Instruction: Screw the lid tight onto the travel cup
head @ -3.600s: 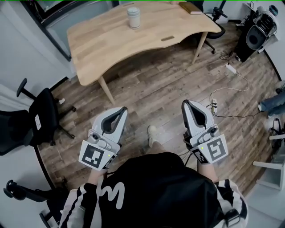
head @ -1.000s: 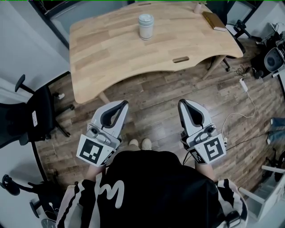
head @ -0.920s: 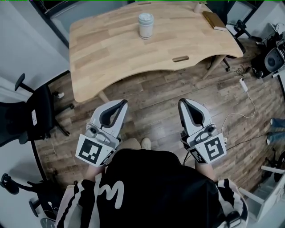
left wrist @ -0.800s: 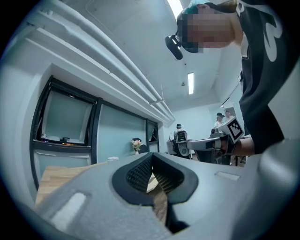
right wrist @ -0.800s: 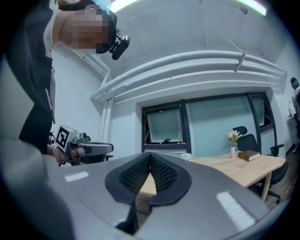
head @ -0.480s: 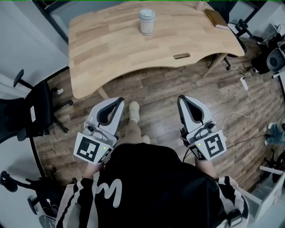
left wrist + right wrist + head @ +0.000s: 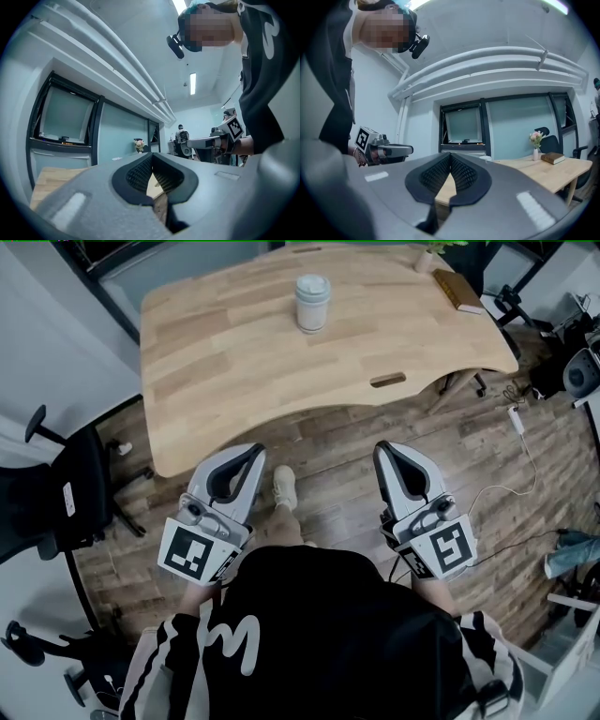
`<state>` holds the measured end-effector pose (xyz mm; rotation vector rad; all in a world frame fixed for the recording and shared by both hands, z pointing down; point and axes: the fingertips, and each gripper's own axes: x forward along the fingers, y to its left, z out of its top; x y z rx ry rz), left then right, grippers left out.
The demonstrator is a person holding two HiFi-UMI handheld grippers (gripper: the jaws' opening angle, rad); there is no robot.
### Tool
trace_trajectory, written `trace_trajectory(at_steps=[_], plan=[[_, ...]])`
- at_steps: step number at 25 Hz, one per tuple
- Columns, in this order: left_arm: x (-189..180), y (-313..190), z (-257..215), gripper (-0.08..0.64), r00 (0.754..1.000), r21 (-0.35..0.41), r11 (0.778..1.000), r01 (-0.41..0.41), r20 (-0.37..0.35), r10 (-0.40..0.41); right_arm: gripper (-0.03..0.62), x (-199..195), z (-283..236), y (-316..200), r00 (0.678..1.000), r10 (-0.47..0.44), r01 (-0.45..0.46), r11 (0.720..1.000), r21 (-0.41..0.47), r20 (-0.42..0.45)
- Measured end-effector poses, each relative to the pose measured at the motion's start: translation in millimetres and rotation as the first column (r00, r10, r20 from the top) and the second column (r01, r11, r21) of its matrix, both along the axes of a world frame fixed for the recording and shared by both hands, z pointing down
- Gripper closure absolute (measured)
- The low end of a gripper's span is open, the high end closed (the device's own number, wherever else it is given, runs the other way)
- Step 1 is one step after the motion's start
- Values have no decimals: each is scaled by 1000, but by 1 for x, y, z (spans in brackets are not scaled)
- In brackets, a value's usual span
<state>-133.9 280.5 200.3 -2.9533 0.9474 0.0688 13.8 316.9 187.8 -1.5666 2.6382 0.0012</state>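
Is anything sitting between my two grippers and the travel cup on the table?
Nothing visible. The table is bare wood from its near edge to the travel cup. Left gripper and right gripper, both shut, hang over the floor; the book lies far right.

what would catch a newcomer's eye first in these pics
The big pale wooden table fills the top of the head view, with a white travel cup standing near its far edge. Below it, the left gripper and right gripper are held side by side over the wood-plank floor, both shut and empty.
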Motion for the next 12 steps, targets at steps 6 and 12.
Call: trace_trajectory(at_steps=[6, 12], plan=[[2, -51, 3, 558, 1000, -2, 1000, -9, 3, 9, 592, 3, 9, -48, 999, 17, -18, 1000, -7, -46], [10, -101, 3, 558, 1000, -4, 1000, -21, 9, 21, 592, 7, 11, -96, 999, 19, -20, 1000, -15, -33]])
